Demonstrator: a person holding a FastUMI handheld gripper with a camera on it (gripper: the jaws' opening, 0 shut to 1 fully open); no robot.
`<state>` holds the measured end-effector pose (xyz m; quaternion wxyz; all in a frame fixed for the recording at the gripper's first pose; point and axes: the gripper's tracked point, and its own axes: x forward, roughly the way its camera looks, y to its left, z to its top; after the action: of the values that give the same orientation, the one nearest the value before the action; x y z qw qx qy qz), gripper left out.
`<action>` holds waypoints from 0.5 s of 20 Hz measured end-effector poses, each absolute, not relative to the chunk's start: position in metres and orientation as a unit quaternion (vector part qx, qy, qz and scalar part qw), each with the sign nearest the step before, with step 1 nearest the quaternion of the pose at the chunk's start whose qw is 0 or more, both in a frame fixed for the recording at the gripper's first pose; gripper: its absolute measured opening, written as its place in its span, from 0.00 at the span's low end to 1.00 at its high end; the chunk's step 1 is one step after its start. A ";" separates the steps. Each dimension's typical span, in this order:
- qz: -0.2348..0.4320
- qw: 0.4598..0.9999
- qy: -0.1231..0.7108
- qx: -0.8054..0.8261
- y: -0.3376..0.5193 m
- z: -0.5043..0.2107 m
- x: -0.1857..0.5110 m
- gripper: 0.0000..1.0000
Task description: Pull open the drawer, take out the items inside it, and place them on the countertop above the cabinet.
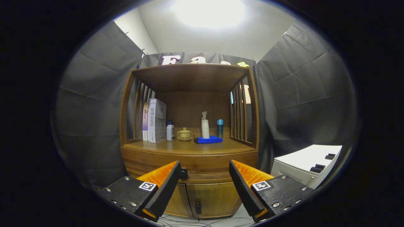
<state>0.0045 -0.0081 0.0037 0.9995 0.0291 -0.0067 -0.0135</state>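
A wooden cabinet (189,157) stands straight ahead, some way beyond my gripper (206,168). Its drawer front (202,168), with grooved trim along the bottom, is closed and shows between my fingers; a dark knob (184,173) peeks out beside the left fingertip. The countertop (176,146) above it carries books (156,120), a small white bottle (170,130), a lidded ceramic pot (184,134), a pump bottle (205,125), a teal bottle (220,128) and a folded blue cloth (208,140). My gripper is open, with nothing between its fingers.
Two lower cabinet doors (202,198) sit under the drawer, with a dark latch between them. A white box-like unit (311,164) stands to the right of the cabinet. Cables lie on the floor (202,222) below. Black cloth walls surround the booth.
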 end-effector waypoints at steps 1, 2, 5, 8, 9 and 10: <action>-0.012 0.999 -0.010 0.034 -0.005 0.006 0.007 0.94; -0.009 0.999 -0.012 0.039 -0.002 0.010 0.010 0.95; -0.009 0.999 -0.007 0.033 0.005 0.009 0.024 0.94; -0.005 1.000 0.007 0.029 0.015 0.005 0.039 0.94; -0.003 1.000 0.010 0.028 0.019 0.003 0.045 0.94; 0.001 1.000 0.013 0.025 0.024 0.002 0.053 0.94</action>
<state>0.0528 0.0242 0.0018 0.9996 0.0253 0.0131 0.0013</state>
